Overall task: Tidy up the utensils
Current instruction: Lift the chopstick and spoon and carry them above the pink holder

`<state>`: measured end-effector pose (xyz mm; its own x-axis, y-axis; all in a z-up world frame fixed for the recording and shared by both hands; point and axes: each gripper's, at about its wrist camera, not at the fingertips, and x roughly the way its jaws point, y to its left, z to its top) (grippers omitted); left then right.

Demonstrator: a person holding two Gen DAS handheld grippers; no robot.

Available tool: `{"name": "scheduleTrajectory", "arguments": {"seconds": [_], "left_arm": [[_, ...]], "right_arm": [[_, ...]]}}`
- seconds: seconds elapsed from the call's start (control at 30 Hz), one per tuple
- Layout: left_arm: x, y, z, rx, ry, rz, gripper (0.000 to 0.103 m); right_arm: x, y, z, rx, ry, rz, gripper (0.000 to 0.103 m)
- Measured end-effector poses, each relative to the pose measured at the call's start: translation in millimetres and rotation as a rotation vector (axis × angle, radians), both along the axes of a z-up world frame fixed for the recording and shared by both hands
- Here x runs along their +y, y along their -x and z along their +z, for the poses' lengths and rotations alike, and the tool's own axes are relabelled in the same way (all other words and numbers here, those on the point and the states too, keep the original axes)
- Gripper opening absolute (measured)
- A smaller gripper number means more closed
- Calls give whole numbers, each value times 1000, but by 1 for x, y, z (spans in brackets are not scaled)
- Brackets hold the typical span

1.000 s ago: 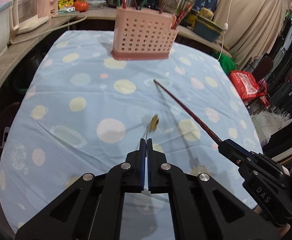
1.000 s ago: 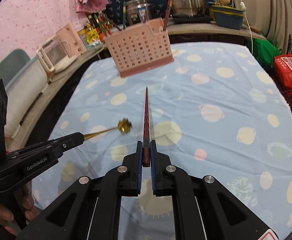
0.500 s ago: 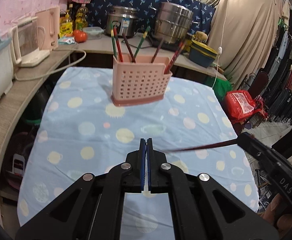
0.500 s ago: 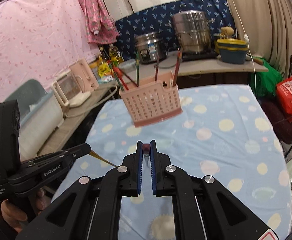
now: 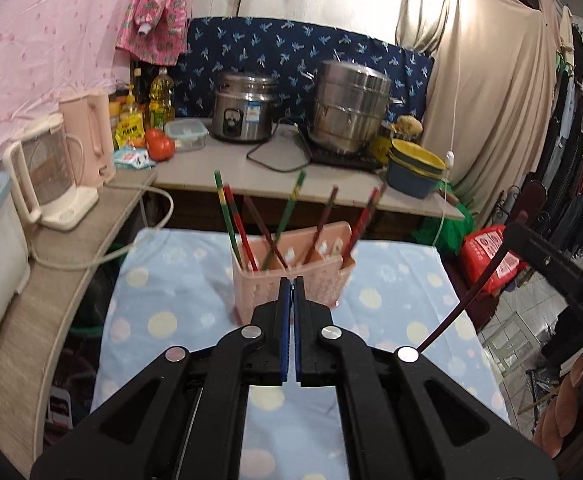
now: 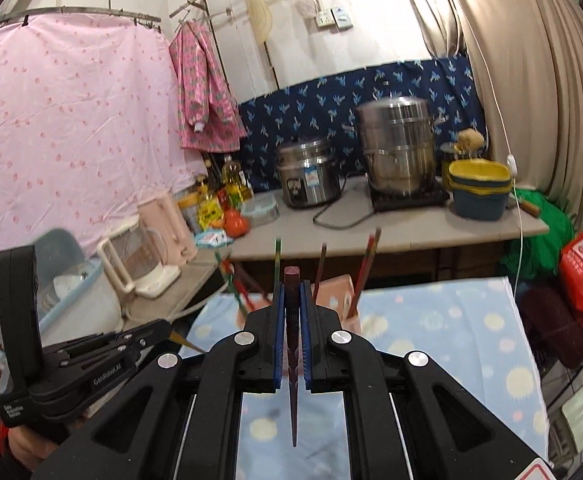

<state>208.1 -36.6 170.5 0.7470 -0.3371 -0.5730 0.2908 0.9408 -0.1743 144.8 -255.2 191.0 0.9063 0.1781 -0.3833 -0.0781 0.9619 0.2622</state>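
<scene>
A pink perforated utensil basket (image 5: 291, 276) stands on the spotted blue tablecloth (image 5: 171, 292) and holds several red and green chopsticks. It shows blurred behind the fingers in the right wrist view (image 6: 337, 300). My right gripper (image 6: 291, 286) is shut on a dark red chopstick (image 6: 292, 360), held upright with its tip pointing down; it appears in the left wrist view (image 5: 467, 296). My left gripper (image 5: 292, 280) is shut on a thin gold utensil, whose handle (image 6: 183, 340) sticks out of it in the right wrist view.
A counter (image 5: 259, 172) behind the table carries a rice cooker (image 5: 243, 110), a steel steamer pot (image 5: 351, 108), stacked bowls (image 5: 415, 168), bottles and kettles (image 5: 51, 172). A red bag (image 5: 487, 252) and hanging clothes are at the right.
Both grippers have lifted and tilted up from the tablecloth. The chopstick swung from lying forward to hanging upright. The basket now sits lower and closer in both views.
</scene>
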Motion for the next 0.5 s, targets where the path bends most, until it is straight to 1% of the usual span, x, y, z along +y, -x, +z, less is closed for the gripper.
{"name": "scheduleTrajectory", "arguments": {"seconds": [0.17, 0.3, 0.37, 0.5], "left_arm": [[-4, -39, 18, -36, -7, 19, 1], [-7, -67, 21, -49, -26, 43, 1], [-9, -77, 18, -42, -33, 46, 1], [-11, -96, 4, -16, -39, 40, 1]], "right_arm": [[-5, -46, 38, -81, -8, -27, 7], [-4, -83, 51, -112, -27, -34, 7], [-1, -100, 52, -117, -19, -40, 7], [10, -135, 33, -83, 7, -40, 7]]}}
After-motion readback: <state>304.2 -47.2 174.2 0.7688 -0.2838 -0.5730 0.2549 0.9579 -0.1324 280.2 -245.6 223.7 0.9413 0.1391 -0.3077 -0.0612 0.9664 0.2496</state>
